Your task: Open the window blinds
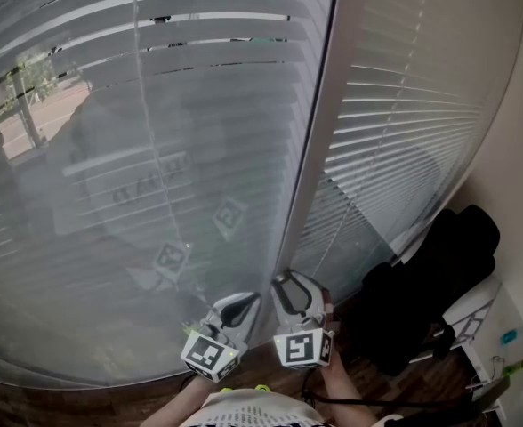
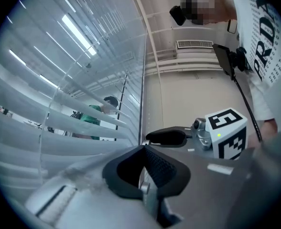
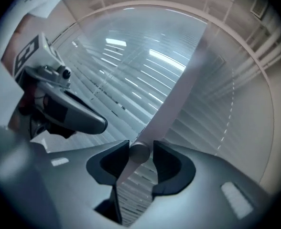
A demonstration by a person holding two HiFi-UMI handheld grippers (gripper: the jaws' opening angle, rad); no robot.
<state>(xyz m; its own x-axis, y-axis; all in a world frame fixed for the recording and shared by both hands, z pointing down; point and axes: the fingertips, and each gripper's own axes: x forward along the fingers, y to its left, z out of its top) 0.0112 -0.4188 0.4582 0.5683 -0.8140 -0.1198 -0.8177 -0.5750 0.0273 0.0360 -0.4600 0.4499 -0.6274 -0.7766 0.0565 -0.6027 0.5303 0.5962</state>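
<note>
Head view showed the window blinds point(image 1: 155, 149), pale, horizontal and tilted nearly closed, hung either side of a frame post point(image 1: 319, 132), a black bag point(image 1: 430, 274) at right, and near their lower edge the right gripper point(image 3: 140, 152), jaws apart around a pale round knob point(image 3: 139, 153), beside the left gripper point(image 1: 244, 305), jaws together.

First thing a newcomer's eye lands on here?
Pale slatted blinds fill nearly the whole head view, split by an upright window post. Low at centre, the right tool has the wand's round end between its parted jaws, with the left tool close beside it. A black chair stands at lower right.
</note>
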